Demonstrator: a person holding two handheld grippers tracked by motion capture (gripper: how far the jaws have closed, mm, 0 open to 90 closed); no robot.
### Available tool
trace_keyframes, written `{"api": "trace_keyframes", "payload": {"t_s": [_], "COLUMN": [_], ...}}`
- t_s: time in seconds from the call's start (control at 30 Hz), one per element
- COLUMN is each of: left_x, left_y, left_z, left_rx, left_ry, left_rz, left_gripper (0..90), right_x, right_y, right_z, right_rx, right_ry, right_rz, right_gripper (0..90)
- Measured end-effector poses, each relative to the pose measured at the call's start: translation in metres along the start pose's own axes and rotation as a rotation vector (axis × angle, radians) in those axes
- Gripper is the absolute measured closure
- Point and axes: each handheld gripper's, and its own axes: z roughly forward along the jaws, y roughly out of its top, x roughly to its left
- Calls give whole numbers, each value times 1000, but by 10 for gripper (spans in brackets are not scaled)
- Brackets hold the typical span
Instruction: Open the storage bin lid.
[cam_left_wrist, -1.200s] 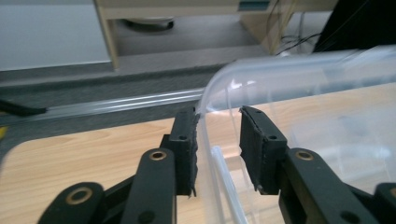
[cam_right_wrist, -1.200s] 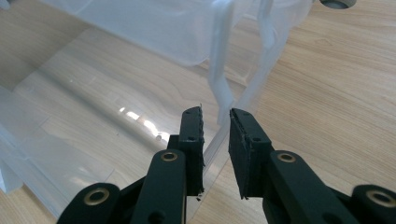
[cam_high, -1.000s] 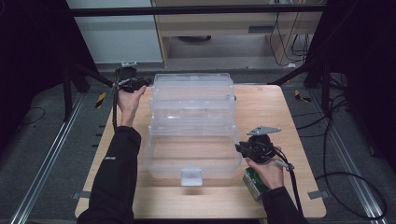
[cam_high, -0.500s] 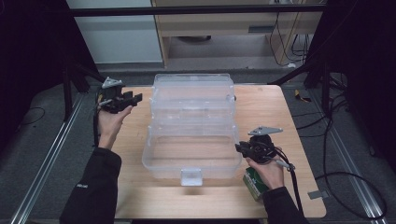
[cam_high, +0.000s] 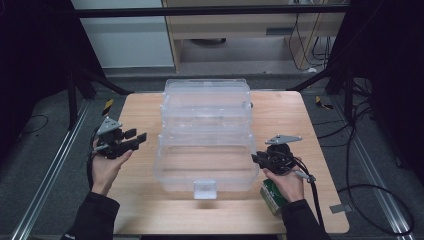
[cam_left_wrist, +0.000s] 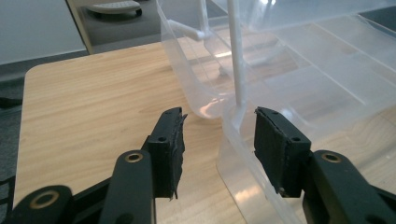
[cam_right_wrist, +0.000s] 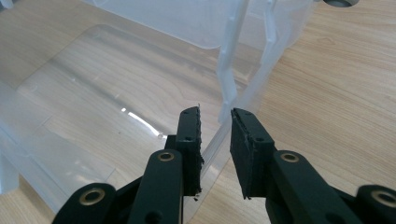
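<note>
A clear plastic tiered box (cam_high: 207, 125) stands spread open in the middle of the wooden table (cam_high: 140, 107). My left gripper (cam_high: 136, 136) hovers left of it and apart from it. Its jaws have just been opening and stand open, nothing gripped. In the left gripper view my left gripper (cam_left_wrist: 217, 135) faces the corner of the bottom tray (cam_left_wrist: 243, 154). My right gripper (cam_high: 256, 158) sits at the bottom tray's right wall. In the right gripper view my right gripper (cam_right_wrist: 215, 135) straddles the thin wall (cam_right_wrist: 224, 100) with a gap showing, open.
A green packet (cam_high: 272, 196) lies on the table under the right hand, near the front right. A white latch (cam_high: 205, 189) sticks out from the box's front. Cables trail on the floor to the right. Dark frame legs stand at both back corners.
The left hand has drawn back from the box's far left corner toward the person and outward to the left. The right hand and the box have stayed where they were.
</note>
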Motion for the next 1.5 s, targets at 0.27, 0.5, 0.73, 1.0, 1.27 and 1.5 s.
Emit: {"api": "trace_keyframes", "payload": {"t_s": [0.27,0.5,0.73,1.0,1.27,1.5], "left_x": [-25,-33,-41,-42,-36,-20], "left_y": [-26,-38,-40,-40,-36,-32], "left_z": [0,8,12,12,2,-16], "left_rx": [70,122,142,139,93,29], "left_ry": [-46,-101,-82,-81,-49,-13], "left_rz": [60,51,50,44,50,23], "left_gripper": [580,664,714,721,663,632], "right_x": [0,1,0,0,-1,-2], "right_y": [0,0,0,1,2,8], "right_z": [0,0,0,0,-4,-24], "right_rx": [-4,-3,-2,3,0,-35], "right_ry": [-8,-7,-2,-7,-4,-25], "right_rz": [-6,-7,-3,3,10,2], "right_gripper": [733,732,730,731,658,567]}}
